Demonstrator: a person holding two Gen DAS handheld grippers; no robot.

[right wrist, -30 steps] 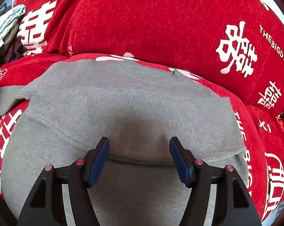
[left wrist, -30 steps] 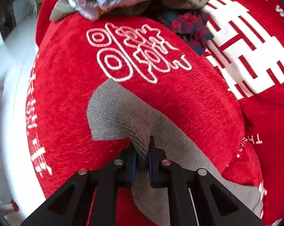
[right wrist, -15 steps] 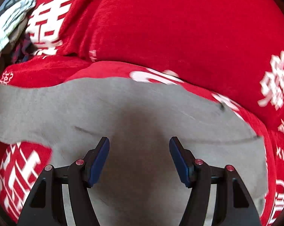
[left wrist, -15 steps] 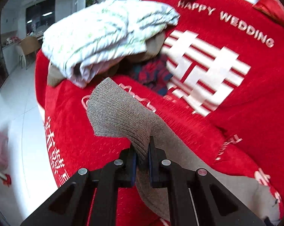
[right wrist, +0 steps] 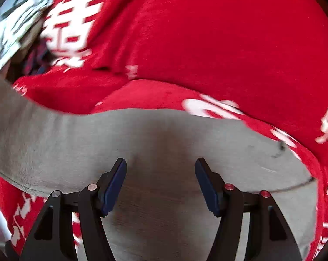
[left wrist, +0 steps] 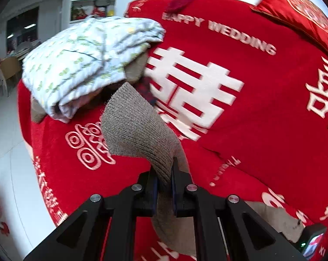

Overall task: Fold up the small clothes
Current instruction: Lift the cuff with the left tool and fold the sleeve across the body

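Note:
A grey knit sweater (right wrist: 164, 143) lies on a red sofa cover. My left gripper (left wrist: 165, 174) is shut on the sweater's sleeve near its ribbed cuff (left wrist: 135, 126) and holds it lifted above the seat. In the right wrist view the lifted sleeve (right wrist: 16, 117) stretches up to the left from the body. My right gripper (right wrist: 160, 169) is open and empty, its blue-padded fingers (right wrist: 114, 184) hovering just over the middle of the sweater's body.
A pile of other clothes topped by a white leaf-print cloth (left wrist: 85, 65) sits at the sofa's left end. The red backrest (left wrist: 240, 87) with white lettering rises behind. White floor (left wrist: 5, 130) lies beyond the sofa's left edge.
My left gripper has lifted the sleeve up off the seat and tilted toward the backrest. The sweater's body has shifted under my right gripper, which stays open.

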